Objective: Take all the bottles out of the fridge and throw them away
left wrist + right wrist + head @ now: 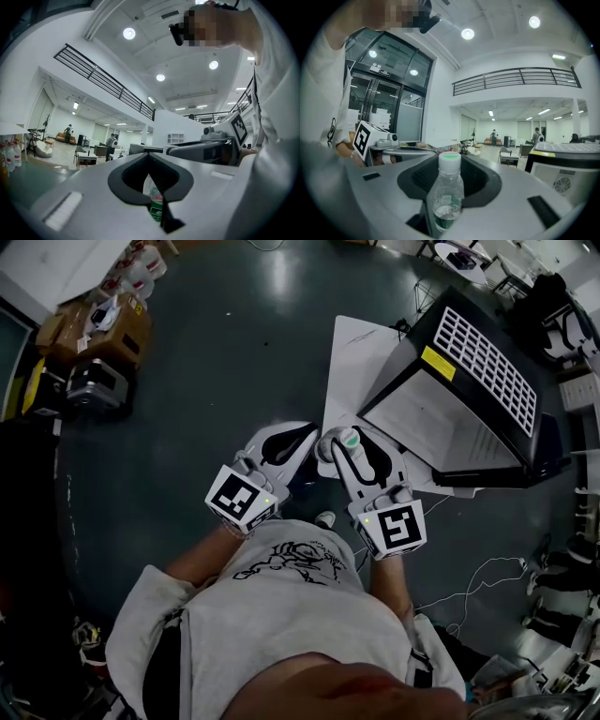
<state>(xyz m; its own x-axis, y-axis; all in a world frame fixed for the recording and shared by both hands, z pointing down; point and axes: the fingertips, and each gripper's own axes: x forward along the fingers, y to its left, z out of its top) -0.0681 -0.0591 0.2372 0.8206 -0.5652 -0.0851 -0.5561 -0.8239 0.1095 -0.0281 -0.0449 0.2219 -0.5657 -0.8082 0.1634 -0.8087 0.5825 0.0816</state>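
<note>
Near the black cabinet, my right hand-held gripper clasped a capped bottle, and my left hand-held gripper a green-labelled bottle; I judged a jolt could loosen either.

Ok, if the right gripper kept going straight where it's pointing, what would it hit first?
Probably nothing near: beyond the bottle held in the right gripper, open floor stretches ahead. The black box sits off to its right, though depth is hard to judge.

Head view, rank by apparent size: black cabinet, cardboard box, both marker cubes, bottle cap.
1. black cabinet
2. cardboard box
3. left marker cube, right marker cube: alike, unranked; nearer camera, so inflated
4. bottle cap
</note>
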